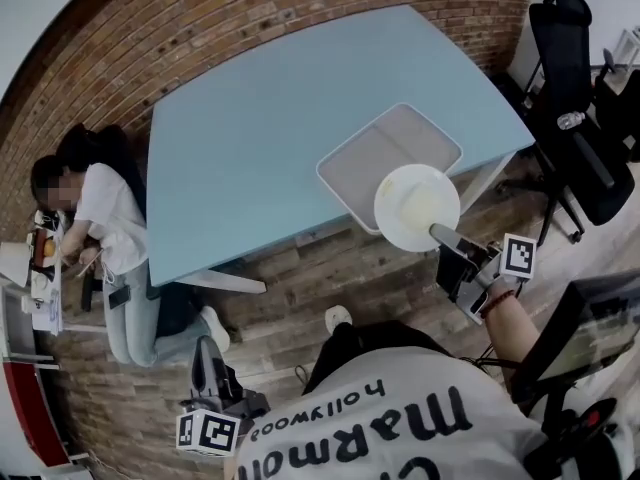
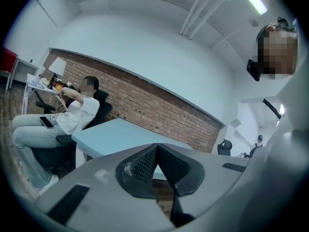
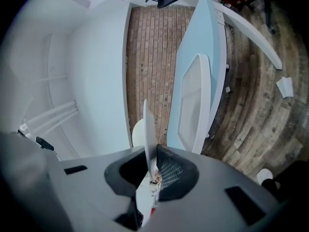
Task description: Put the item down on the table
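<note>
The head view looks steeply down from above the wearer onto the blue table (image 1: 250,138), the tray (image 1: 390,148) and the wooden floor (image 1: 320,278), taking in the whole tabletop. The left gripper view sits at about table height, apart from the table, and faces almost level across it toward the brick wall (image 2: 159,105) and a seated person (image 2: 72,112). The right gripper view is rolled sideways, so table and tray stand upright in it; it is near the tray and looks along the plate (image 3: 146,129) toward the wall. All three share table and wall; the head and right gripper views share tray and plate; the head and left gripper views share the seated person
</note>
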Motion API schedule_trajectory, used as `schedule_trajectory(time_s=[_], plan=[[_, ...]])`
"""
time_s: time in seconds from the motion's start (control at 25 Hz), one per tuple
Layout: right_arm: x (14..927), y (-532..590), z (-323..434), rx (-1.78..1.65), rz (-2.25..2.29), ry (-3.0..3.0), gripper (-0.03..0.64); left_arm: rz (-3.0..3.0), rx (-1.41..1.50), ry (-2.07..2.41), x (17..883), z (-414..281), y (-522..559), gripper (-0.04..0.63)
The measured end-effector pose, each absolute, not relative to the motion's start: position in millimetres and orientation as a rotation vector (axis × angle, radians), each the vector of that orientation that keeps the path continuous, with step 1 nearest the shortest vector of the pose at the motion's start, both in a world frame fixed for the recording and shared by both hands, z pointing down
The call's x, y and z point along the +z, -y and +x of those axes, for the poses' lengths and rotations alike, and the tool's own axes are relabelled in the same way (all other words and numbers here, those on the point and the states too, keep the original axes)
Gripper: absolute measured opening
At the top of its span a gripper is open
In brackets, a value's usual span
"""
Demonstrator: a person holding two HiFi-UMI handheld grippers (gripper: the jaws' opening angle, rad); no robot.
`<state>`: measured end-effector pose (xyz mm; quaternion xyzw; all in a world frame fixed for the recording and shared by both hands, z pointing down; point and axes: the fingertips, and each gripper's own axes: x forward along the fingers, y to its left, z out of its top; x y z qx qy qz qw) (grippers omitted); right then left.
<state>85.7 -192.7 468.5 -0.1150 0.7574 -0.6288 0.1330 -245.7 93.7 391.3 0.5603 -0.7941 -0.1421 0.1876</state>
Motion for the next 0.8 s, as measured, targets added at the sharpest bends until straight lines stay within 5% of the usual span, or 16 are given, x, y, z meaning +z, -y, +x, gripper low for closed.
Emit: schedule_trajectory(time_s=[0.8], plan=[[470,234,49,-1.840,-0.633,-1.979,0.035,1.788,-0.470,2.046,367,-334,9,0.006]])
